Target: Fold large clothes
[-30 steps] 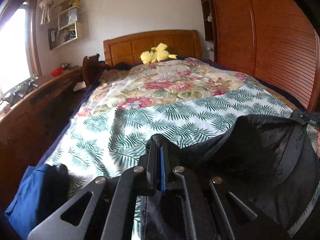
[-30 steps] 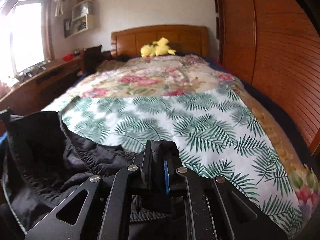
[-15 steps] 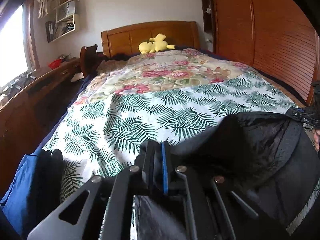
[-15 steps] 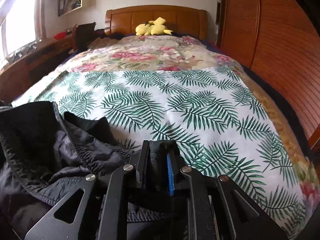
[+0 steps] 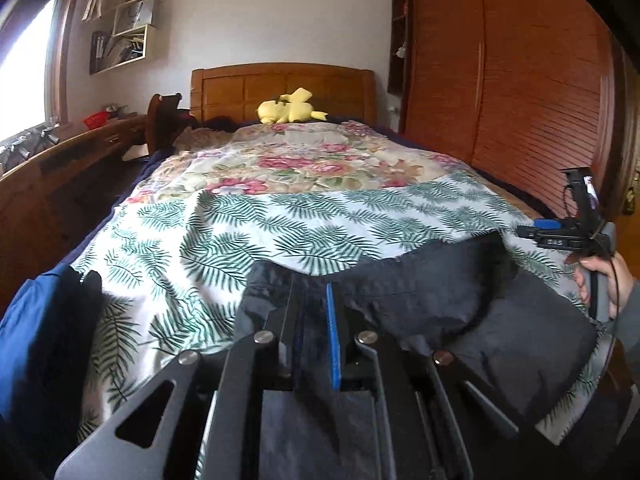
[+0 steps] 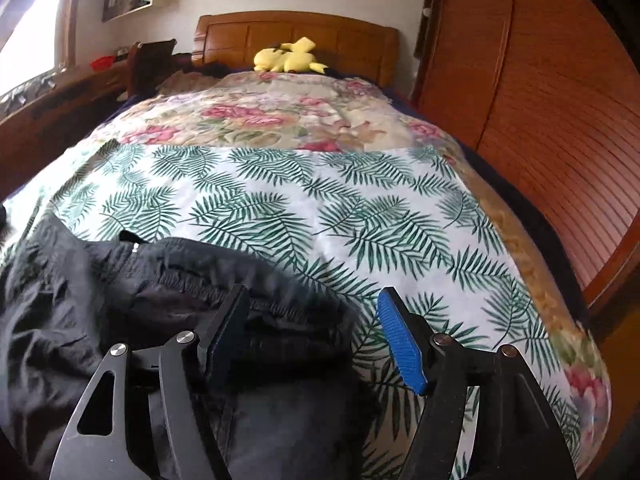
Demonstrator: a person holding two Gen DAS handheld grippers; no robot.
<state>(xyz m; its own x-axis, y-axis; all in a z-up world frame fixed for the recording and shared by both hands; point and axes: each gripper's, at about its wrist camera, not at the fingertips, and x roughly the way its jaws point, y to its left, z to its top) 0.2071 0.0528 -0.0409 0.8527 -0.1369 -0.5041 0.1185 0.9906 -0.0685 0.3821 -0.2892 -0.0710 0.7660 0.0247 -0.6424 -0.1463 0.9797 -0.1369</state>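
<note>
Item: black jacket, 7 o'clock on my bedspread. Right gripper just opened, hem released; left gripper stays clamped on it.

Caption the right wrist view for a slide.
Right tongs, just opened, over dark nylon garment on palm-leaf bedspread.

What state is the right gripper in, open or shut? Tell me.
Open. The right gripper has just been opening; its blue pad stands apart from the other, and the dark garment lies unpinched between them.
</note>
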